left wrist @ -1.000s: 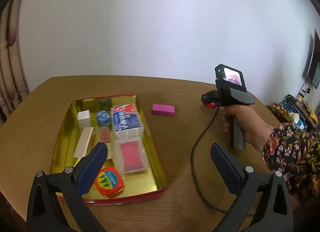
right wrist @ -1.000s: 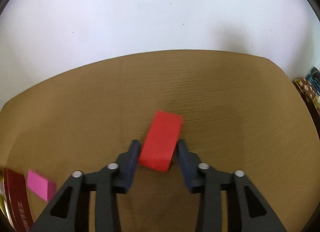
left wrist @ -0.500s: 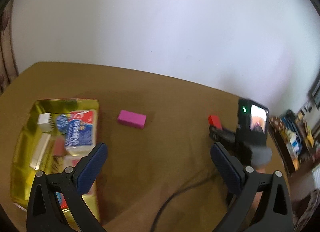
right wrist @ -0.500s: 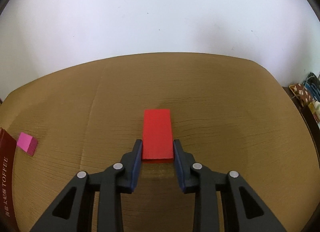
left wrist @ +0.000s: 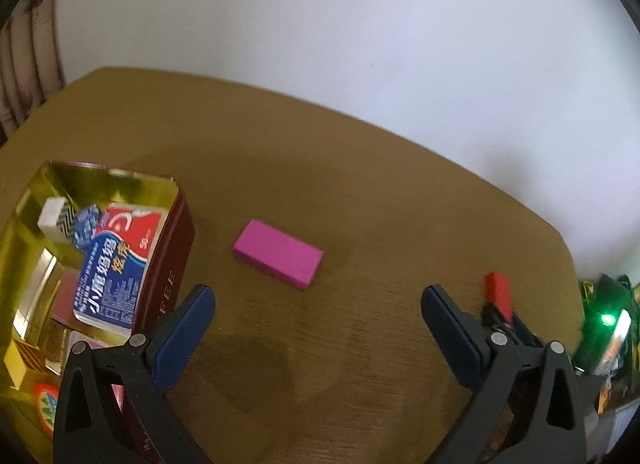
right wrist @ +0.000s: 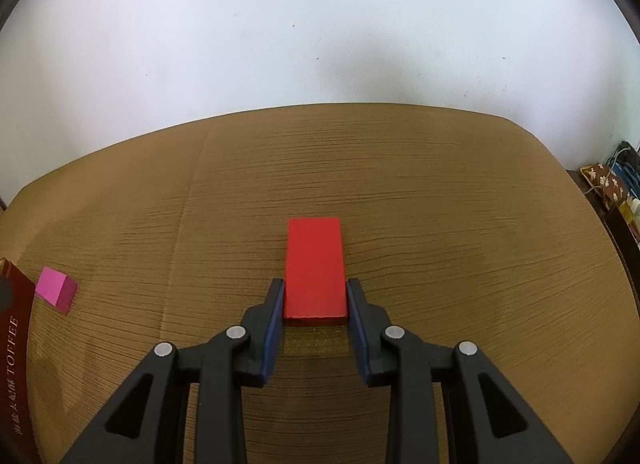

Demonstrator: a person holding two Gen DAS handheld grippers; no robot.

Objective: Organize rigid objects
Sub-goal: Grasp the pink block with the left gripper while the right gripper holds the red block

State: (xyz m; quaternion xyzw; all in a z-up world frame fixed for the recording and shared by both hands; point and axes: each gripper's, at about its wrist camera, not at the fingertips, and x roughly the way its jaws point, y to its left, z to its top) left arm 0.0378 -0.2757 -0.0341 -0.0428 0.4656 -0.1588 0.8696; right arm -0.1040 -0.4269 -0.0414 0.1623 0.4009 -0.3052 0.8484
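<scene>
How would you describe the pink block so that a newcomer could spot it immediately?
Start at the brown table, then find the gold-lined tin at its left. The pink block lies flat just right of the tin, alone; unlike the red block, no gripper holds it.

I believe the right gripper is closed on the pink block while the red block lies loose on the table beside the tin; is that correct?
Not quite: the colours are swapped. In the right wrist view the right gripper is closed on the red block; the pink block lies loose on the table beside the tin, as the left wrist view shows.
</scene>
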